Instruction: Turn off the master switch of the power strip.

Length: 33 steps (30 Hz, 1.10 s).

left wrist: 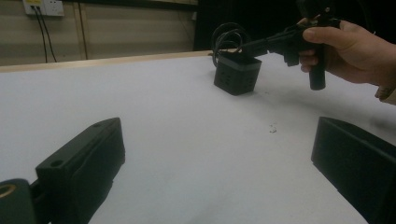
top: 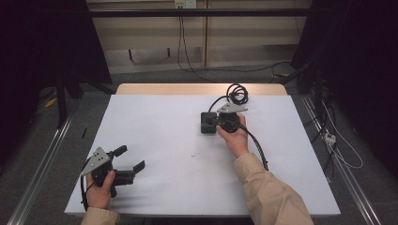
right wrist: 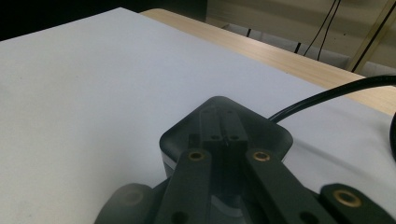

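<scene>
Table: a wide white-covered tabletop (top: 155, 140) with a pale wooden far edge is seen from the high view.

Box: a small black square plastic box with a rounded top (top: 208, 123) is stood right of centre, well toward the far side of the table; in the left gripper view (left wrist: 236, 73) perforated side walls are seen. A black cable is run from its far side to a loose black coil (top: 237, 93) lying behind it.

Right gripper: the right gripper (top: 217, 121) is held in the right hand (top: 234, 135), and its jaws are brought tight together over the top of the box. In the right gripper view (right wrist: 223, 129) the closed tips are laid on the lid; nothing is seen clamped between them, and whether they press down or merely rest cannot be told.

Left gripper: the left gripper (top: 133, 158) is kept near the front left corner, well apart from the box, with jaws spread wide and nothing between them.

Speck: a tiny dark fleck (top: 193, 154) is noted on the bare cloth.

Risks: the light box could be tipped or slid if closed tips are pushed off-centre. The cable could be snagged and the box dragged if the gripper is drawn back across the coil. With the left gripper far off, nothing is braced against a slip.
</scene>
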Each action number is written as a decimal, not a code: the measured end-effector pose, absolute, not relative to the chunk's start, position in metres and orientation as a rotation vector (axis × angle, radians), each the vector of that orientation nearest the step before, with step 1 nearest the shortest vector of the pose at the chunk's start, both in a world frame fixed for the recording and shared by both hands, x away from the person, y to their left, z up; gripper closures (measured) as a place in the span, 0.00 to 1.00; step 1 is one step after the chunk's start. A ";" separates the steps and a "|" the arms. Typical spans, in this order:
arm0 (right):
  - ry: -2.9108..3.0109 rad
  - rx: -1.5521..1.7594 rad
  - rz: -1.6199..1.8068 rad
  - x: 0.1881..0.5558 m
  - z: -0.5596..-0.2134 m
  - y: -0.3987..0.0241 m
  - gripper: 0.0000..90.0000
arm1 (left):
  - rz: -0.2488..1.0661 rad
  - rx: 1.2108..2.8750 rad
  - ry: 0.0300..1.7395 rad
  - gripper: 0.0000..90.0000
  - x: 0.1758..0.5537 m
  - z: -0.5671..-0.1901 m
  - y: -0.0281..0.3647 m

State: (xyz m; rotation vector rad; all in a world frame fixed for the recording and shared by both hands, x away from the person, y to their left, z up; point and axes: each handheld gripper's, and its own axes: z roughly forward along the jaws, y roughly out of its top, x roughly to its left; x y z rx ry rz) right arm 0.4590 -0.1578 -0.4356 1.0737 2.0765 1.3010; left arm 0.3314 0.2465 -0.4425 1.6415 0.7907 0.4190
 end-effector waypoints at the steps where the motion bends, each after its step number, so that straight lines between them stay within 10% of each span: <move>1: 2.077 1.071 1.300 0.459 -0.436 -0.158 1.00 | 0.420 1.643 0.790 0.03 0.331 -0.442 0.247; 33: 2.069 1.074 1.311 0.459 -0.439 -0.156 1.00 | 0.423 1.651 0.788 0.03 0.329 -0.443 0.247</move>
